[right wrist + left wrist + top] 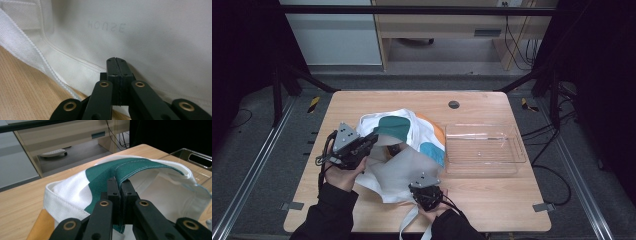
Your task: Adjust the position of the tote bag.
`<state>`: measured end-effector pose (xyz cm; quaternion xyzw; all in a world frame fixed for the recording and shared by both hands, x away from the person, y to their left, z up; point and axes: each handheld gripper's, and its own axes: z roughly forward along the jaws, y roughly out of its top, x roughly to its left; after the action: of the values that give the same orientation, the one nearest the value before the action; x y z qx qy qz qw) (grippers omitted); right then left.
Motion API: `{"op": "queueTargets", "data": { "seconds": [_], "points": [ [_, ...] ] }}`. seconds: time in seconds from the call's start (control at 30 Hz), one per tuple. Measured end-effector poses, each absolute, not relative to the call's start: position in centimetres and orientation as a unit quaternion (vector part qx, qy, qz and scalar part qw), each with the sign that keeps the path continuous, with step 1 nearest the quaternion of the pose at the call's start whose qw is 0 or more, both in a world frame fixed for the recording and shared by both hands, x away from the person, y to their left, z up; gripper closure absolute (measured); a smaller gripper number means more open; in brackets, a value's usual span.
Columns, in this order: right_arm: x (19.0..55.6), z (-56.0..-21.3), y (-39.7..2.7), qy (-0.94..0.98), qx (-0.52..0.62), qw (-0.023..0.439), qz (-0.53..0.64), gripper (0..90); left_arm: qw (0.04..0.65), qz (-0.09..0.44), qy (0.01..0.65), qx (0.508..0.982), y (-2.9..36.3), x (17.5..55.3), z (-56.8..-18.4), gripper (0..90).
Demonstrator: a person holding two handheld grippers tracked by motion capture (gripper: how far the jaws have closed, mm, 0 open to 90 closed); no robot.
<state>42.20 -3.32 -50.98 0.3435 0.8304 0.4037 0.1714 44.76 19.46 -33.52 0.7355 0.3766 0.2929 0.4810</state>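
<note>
Table [492, 200]: a light wooden top across the middle of the high view, with a small dark round cap [454, 104] near its far edge, upper centre of the frame.
Bag [404, 167]: a white cloth tote with dark green, teal and orange patches, lying crumpled left of centre in the high view, its mouth raised toward the left side. In the left gripper view [72, 192] its green-and-white rim arches across the middle of the frame; in the right gripper view [160, 37] white fabric covers the upper frame, with faint mirrored lettering showing through.
Tray [507, 160]: a clear plastic bin right of centre in the high view, just beside the bag; its handle slot shows at the upper right of the left gripper view [200, 160].
Straps [412, 225]: white bag handles trailing off the near table edge, bottom centre of the high view.
Left gripper [373, 138]: held in the person's hand at left of centre in the high view, lifted off the table. In its own view [121, 185] the jaws are pressed together on the green hem of the bag's rim, holding it up.
Right gripper [424, 192]: bottom centre of the high view, low at the bag's near edge. In its own view [117, 61] the jaws are clamped together with a thin layer of the white fabric pinched between them.
</note>
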Motion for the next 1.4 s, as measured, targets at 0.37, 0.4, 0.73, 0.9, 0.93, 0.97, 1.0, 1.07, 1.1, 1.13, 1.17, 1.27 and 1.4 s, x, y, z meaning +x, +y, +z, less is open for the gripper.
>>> {"op": "queueTargets", "data": {
  "seconds": [0.37,0.4,0.73,0.9,0.93,0.97,1.0,1.07,1.1,1.13,1.17,1.27,1.4],
  "points": [
    [42.2,-51.0,-3.3,0.831,0.344,0.171,0.403,90.0,0.483,0.301,0.385,0.727,19.0,46.2,-32.1,88.2],
    [42.2,-51.0,-3.3,0.831,0.344,0.171,0.403,90.0,0.481,0.303,0.385,0.728,18.9,46.3,-32.0,88.2],
    [42.1,-51.0,-3.3,0.831,0.345,0.171,0.402,90.0,0.480,0.306,0.390,0.724,18.8,47.2,-31.2,88.3],
    [42.2,-51.0,-3.3,0.831,0.344,0.171,0.403,90.0,0.480,0.307,0.394,0.721,19.0,47.8,-30.9,88.3],
    [42.1,-51.0,-3.3,0.831,0.345,0.170,0.403,90.0,0.480,0.306,0.397,0.720,19.0,48.0,-30.8,88.3],
    [42.2,-51.0,-3.3,0.831,0.344,0.172,0.402,90.0,0.481,0.306,0.398,0.719,19.0,48.2,-30.7,88.3],
    [42.2,-51.0,-3.3,0.831,0.344,0.172,0.402,90.0,0.480,0.307,0.399,0.719,18.9,48.3,-30.6,88.3],
    [42.1,-51.0,-3.3,0.831,0.344,0.171,0.402,90.0,0.478,0.308,0.400,0.718,18.9,48.7,-30.5,88.3],
    [42.1,-51.0,-3.3,0.831,0.344,0.170,0.403,90.0,0.478,0.309,0.401,0.718,18.8,48.8,-30.5,88.3],
    [42.1,-51.0,-3.3,0.831,0.343,0.170,0.403,90.0,0.479,0.309,0.403,0.716,18.8,49.0,-30.4,88.3],
    [42.1,-51.0,-3.3,0.831,0.343,0.170,0.403,90.0,0.478,0.310,0.403,0.716,18.8,49.1,-30.3,88.3],
    [42.1,-51.0,-3.3,0.832,0.342,0.171,0.402,90.0,0.478,0.312,0.407,0.713,18.7,49.7,-30.2,88.3],
    [42.1,-51.0,-3.2,0.832,0.341,0.171,0.403,90.0,0.475,0.313,0.413,0.711,18.7,50.2,-30.1,88.3]
  ]
}}
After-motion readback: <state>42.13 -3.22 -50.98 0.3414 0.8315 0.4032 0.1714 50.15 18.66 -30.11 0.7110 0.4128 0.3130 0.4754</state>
